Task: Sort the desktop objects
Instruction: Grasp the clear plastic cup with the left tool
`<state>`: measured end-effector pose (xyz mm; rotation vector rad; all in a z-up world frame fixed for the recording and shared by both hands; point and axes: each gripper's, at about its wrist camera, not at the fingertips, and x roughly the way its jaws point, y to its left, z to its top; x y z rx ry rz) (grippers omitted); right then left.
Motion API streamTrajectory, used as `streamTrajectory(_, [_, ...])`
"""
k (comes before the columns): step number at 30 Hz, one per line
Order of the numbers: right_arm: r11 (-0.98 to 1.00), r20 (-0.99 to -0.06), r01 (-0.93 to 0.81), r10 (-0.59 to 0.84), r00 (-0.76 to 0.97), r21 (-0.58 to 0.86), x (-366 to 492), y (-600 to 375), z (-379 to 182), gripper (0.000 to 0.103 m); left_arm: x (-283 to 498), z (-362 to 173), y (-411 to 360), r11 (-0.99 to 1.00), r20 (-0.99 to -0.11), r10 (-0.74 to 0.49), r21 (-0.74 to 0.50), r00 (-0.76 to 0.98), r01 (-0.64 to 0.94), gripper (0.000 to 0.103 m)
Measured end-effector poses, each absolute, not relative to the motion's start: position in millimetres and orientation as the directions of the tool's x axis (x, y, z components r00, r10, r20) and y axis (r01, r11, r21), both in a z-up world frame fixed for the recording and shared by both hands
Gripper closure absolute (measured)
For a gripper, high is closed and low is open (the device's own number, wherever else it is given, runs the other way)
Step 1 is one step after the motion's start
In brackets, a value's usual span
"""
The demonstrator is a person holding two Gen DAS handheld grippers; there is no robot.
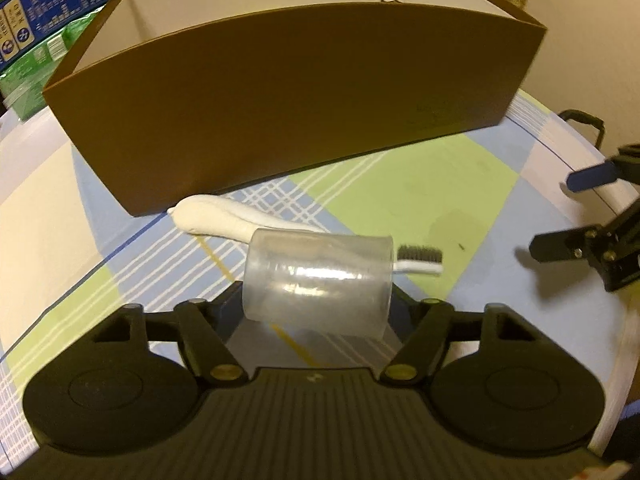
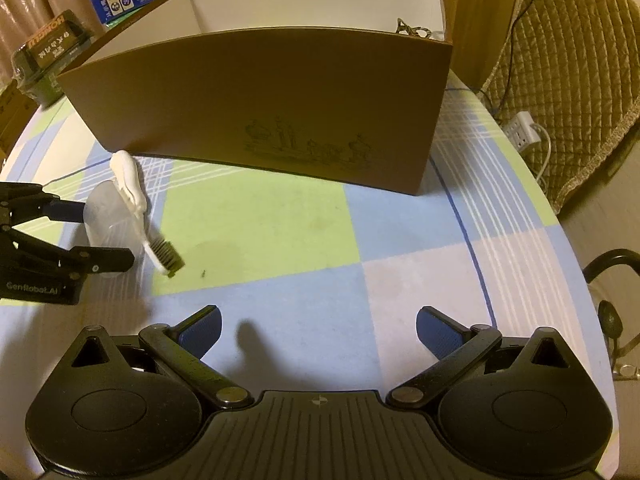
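Checked cloth [image 2: 256, 220] in green, blue and white covers my table, with the brown box [image 2: 280, 108] standing open-topped at the back. My left gripper [image 1: 318, 300] has its fingers on either side of a clear plastic cup [image 1: 320, 284] lying on its side; whether they grip it firmly I cannot tell. Just behind the cup lies a white brush [image 1: 248, 220], its bristles [image 1: 420, 257] poking out to the right. My right gripper [image 2: 318, 332] hangs spread wide over bare cloth, holding nothing. The cup looks smooth and round, so I judge it may squirt out of the fingers, or roll into the brush and knock it askew.
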<state>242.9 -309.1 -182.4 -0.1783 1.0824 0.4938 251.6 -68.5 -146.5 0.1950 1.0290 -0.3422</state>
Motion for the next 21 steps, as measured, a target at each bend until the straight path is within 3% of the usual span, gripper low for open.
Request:
streamTrajectory(8, [0.860,-0.874,-0.500,0.320,0.366,0.106,243.4,-295.9,-182.5,0.002,233.8,-139.7,-49.7,0.943,-0.853,-0.129,0.052,0.505,0.329,0.035])
streamTrajectory(21, [0.773,-0.844,-0.620,0.418,0.336,0.135,244.4,-251.5,-181.9,0.002,206.4,-130.4,33.7,0.998,-0.865,0.039,0.061,0.500,0.028,0.035])
